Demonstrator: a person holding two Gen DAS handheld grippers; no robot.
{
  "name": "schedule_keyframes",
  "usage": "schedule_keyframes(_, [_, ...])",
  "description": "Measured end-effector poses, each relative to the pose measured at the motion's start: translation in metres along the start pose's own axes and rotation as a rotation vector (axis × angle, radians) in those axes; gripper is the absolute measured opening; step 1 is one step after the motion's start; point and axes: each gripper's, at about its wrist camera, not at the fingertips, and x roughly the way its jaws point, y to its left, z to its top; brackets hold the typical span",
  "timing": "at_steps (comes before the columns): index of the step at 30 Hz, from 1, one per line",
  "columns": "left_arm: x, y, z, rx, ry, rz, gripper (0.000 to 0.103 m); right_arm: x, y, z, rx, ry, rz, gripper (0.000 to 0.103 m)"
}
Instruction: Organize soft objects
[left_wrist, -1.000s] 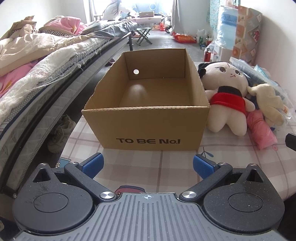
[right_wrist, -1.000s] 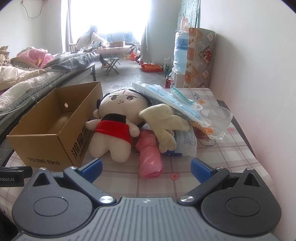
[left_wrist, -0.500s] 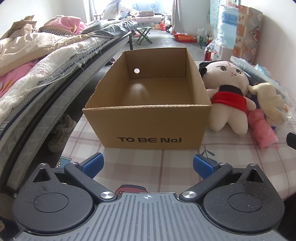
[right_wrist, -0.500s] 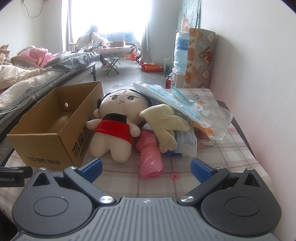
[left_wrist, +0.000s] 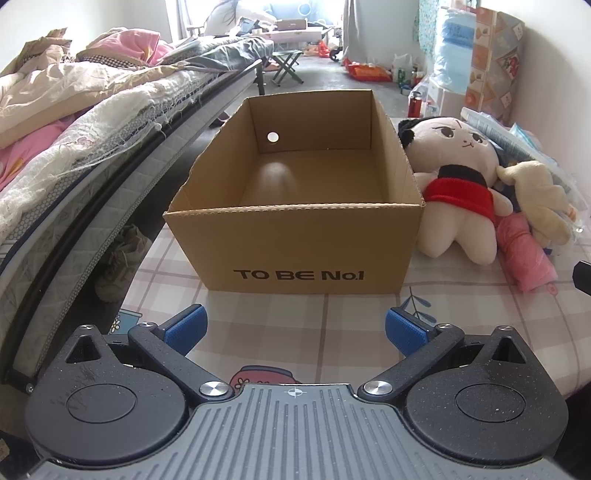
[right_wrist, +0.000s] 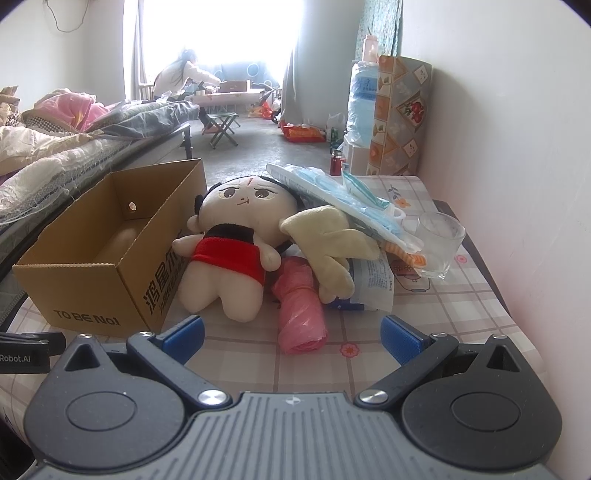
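Note:
An empty cardboard box (left_wrist: 303, 240) marked "TO BE No.1" stands on the checked tablecloth, also in the right wrist view as the box (right_wrist: 88, 291) at the left. To its right lies a plush doll (right_wrist: 232, 254) in a red top, seen too as the doll (left_wrist: 458, 192). A beige plush toy (right_wrist: 328, 243) leans on the doll's right side, and a pink rolled bag (right_wrist: 301, 310) lies in front. My left gripper (left_wrist: 294, 328) is open before the box, holding nothing. My right gripper (right_wrist: 291, 334) is open just short of the pink roll.
A glass (right_wrist: 437, 243) stands near the wall on the right, beside packets of blue masks (right_wrist: 332, 192) and a printed pouch (right_wrist: 373, 284). A bed (left_wrist: 74, 140) with bedding runs along the left. A person sits far back by the window.
Both grippers have crept slightly forward toward the box and toys. Nothing on the table has moved, and both stay open.

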Motion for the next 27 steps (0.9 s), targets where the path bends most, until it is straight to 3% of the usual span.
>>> schedule_keyframes(27, [0.0015,0.0022,0.0006,0.002,0.01,0.009,0.103,0.0045,-0.0002,-0.0042,0.003,0.012,-0.003,0.103])
